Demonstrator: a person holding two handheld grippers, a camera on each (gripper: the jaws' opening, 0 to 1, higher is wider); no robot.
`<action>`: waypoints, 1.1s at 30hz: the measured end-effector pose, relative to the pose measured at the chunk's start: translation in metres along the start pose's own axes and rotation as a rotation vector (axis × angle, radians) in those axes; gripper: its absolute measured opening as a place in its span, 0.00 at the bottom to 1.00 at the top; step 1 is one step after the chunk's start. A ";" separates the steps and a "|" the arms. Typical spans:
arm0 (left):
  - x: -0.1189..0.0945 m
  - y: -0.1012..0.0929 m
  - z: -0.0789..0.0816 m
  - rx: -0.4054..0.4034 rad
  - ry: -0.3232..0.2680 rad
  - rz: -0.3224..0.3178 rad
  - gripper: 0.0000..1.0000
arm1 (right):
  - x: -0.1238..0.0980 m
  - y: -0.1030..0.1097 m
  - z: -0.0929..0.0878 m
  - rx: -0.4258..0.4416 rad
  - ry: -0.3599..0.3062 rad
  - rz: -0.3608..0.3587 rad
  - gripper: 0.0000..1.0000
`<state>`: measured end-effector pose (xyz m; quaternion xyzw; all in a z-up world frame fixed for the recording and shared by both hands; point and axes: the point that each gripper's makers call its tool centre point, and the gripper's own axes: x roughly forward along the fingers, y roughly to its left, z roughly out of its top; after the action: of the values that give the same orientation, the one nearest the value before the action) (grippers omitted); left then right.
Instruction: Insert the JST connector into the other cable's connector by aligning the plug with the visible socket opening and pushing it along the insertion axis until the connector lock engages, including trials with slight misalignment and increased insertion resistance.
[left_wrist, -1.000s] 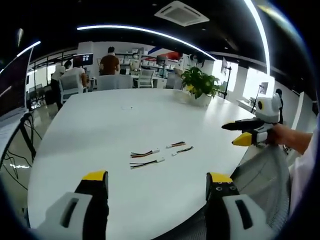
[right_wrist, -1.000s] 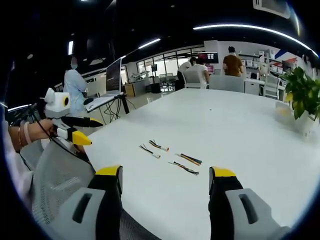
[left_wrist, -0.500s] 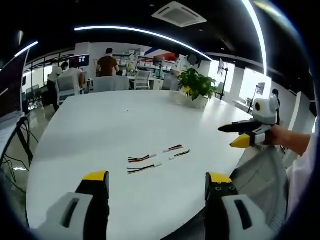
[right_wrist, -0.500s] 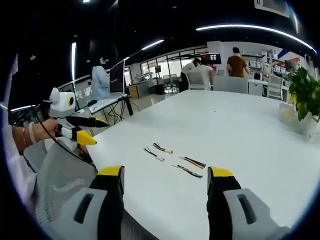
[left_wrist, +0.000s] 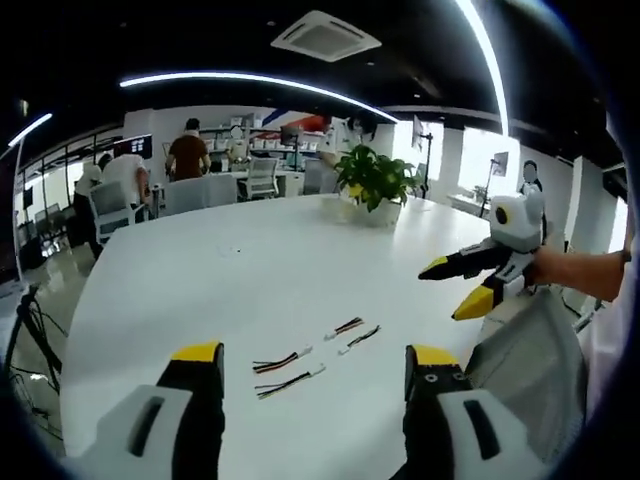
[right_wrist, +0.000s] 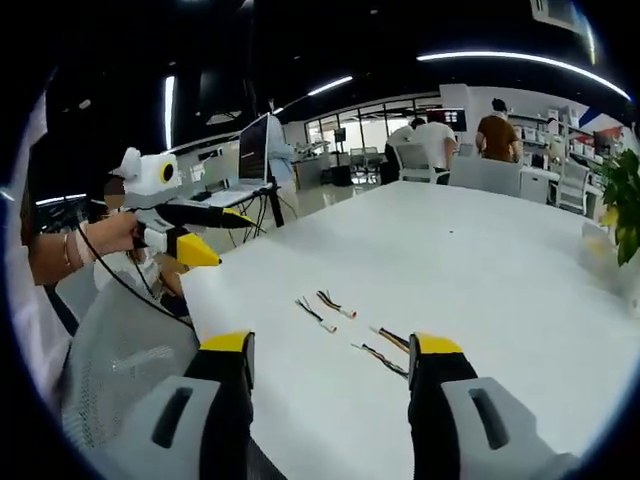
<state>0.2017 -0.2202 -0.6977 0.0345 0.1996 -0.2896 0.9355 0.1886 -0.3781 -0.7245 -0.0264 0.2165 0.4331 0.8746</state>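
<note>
Bare white table (left_wrist: 200, 290) surrounds the four cables (left_wrist: 310, 360); potted plant (left_wrist: 375, 185) stands well apart.
</note>
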 end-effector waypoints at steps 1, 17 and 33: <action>0.004 -0.002 0.002 0.004 -0.001 -0.009 0.69 | 0.001 0.000 0.002 -0.016 0.003 0.005 0.60; 0.027 -0.003 0.033 0.083 -0.059 -0.080 0.63 | 0.017 -0.017 0.041 -0.193 -0.019 0.037 0.52; 0.047 -0.004 0.031 0.094 -0.072 -0.155 0.45 | 0.035 -0.026 0.042 -0.276 -0.024 0.097 0.43</action>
<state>0.2458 -0.2537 -0.6870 0.0523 0.1541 -0.3712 0.9142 0.2419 -0.3587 -0.7044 -0.1305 0.1455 0.5007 0.8432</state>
